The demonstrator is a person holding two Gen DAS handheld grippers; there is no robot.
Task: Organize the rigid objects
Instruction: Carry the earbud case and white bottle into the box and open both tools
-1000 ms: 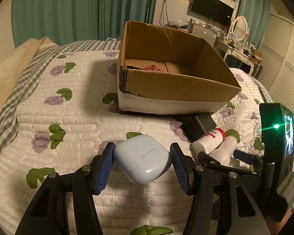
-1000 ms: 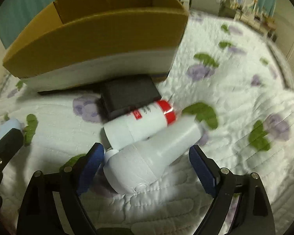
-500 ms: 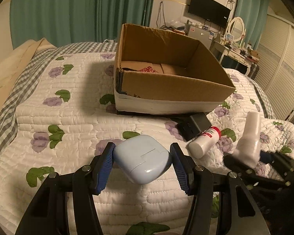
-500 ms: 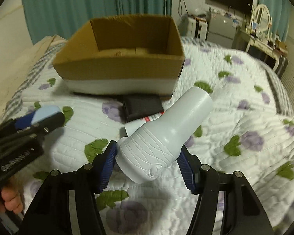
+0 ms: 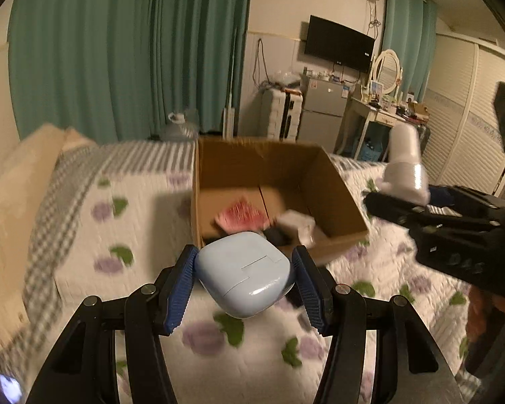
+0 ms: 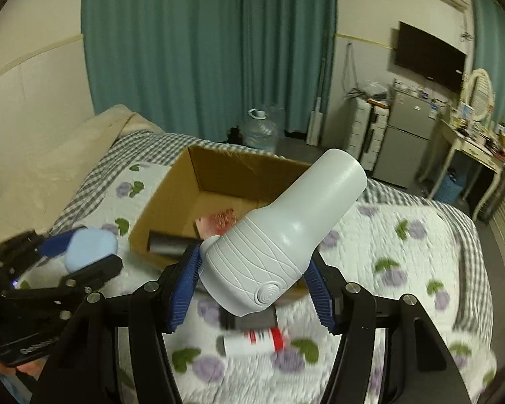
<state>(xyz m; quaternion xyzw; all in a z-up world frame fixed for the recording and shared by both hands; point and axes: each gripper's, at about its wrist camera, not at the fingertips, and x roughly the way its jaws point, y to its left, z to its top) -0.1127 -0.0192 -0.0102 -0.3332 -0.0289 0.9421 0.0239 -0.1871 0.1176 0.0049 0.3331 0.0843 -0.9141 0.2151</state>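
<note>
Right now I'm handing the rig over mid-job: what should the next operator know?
Left gripper: shut on the blue case, held up near the box.
Right gripper: shut on the white bottle, also lifted in front of the box.
Done: box already holds a red item and others.
Left: drop both in; the red-capped bottle and a dark block are still on the quilt.

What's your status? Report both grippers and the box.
Left gripper shut on blue case. Right gripper shut on white bottle. Both above bed, near cardboard box. Path unobstructed.
</note>
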